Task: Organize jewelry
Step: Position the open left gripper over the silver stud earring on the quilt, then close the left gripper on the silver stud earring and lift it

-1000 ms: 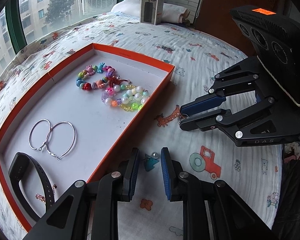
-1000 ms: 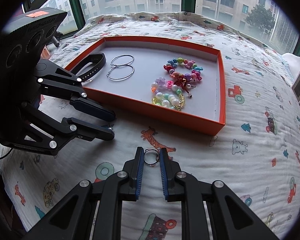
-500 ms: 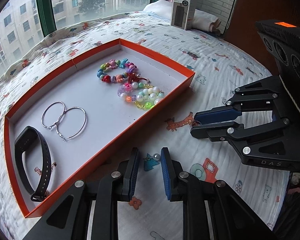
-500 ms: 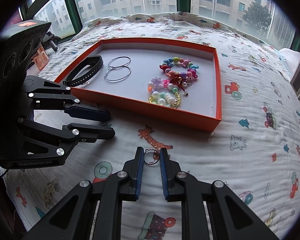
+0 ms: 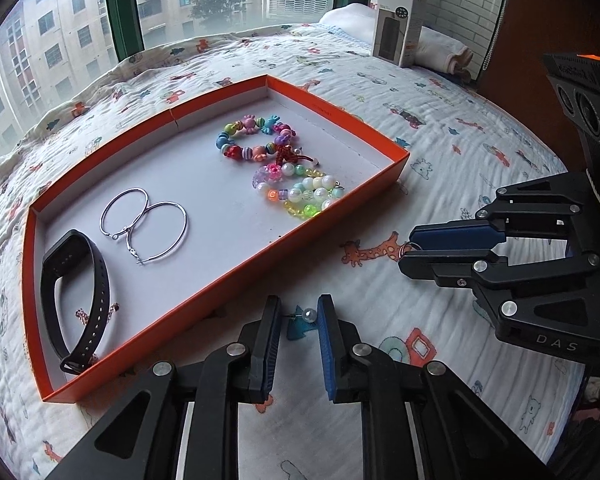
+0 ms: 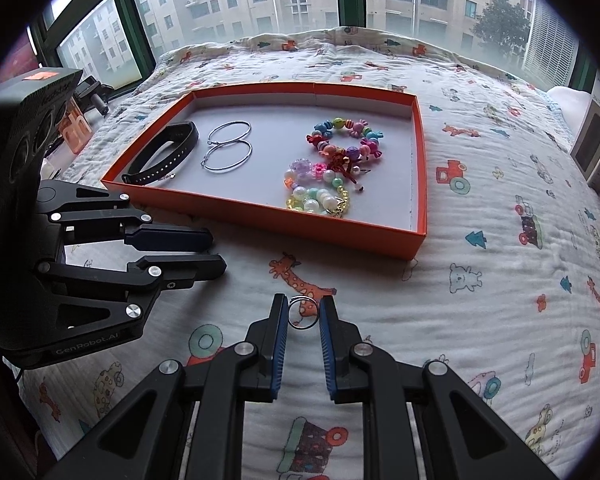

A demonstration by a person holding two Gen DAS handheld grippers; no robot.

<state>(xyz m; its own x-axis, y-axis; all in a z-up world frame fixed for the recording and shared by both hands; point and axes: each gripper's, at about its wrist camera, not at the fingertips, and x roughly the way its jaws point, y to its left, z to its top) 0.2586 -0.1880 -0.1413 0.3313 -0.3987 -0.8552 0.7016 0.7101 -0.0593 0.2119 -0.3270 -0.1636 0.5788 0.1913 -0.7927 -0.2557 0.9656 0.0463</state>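
A: Where is the ring (image 6: 303,313) found?

B: It is pinched between the blue pads of the right gripper (image 6: 303,322), its rim pressed by both fingers over the giraffe print on the quilt (image 6: 480,288). In the left wrist view the same ring (image 5: 407,246) is seen peeking from the tips of the right gripper (image 5: 410,249).

A: And the pearl stud (image 5: 309,314)?

B: It is held by the left gripper (image 5: 298,322), the bead lying against the right-hand pad and its thin pin reaching to the left-hand pad (whether it is truly clamped cannot be judged with certainty). The fingers are drawn in narrowly around it.

A: What is kept in the orange tray (image 6: 260,210)?

B: From the right wrist view, with the ring as centre, the tray is found at 12 o'clock. Inside, the black band (image 6: 164,160) is laid at the far left, the two hoop earrings (image 6: 228,152) beside it, the candy bead bracelet (image 6: 346,138) further right, and the pastel bead bracelet (image 6: 318,194) nearer the front wall.

A: Anything beyond the tray?

B: A boxed product (image 6: 594,144) is stood at 2 o'clock near a white pillow (image 5: 356,20), and windows are seen behind the bed.
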